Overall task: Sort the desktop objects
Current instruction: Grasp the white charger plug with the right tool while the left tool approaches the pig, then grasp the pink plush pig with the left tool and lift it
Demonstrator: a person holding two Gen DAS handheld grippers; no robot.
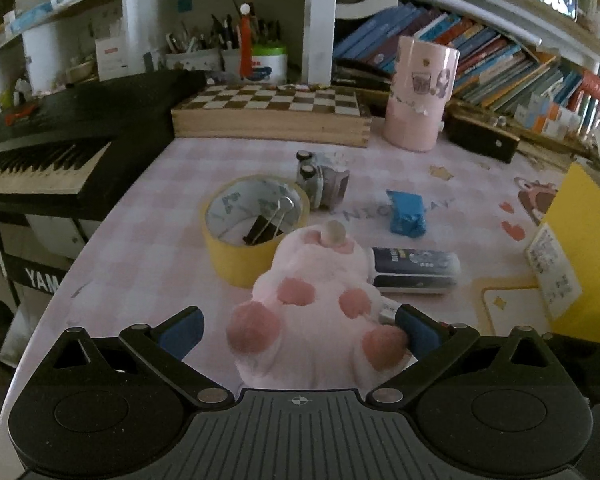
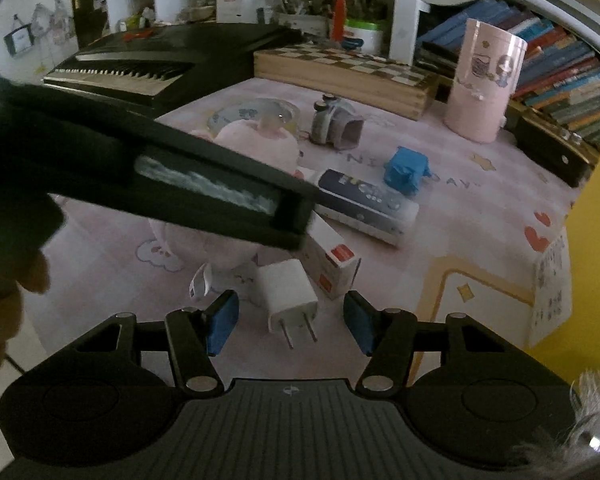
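Observation:
In the left wrist view my left gripper is open with its jaws on either side of a pink cat-paw plush; the right pad touches the plush, the left pad stands apart. In the right wrist view my right gripper is open and empty, just in front of a white plug charger lying prongs toward me. Beside it stands a small white and red box. The left gripper's body crosses that view and hides part of the plush.
On the pink checked tablecloth lie a yellow tape roll with a binder clip inside, a toy camera, a blue packet, and a dark flat case. A pink cylinder, a chessboard box, a keyboard and a yellow box border it.

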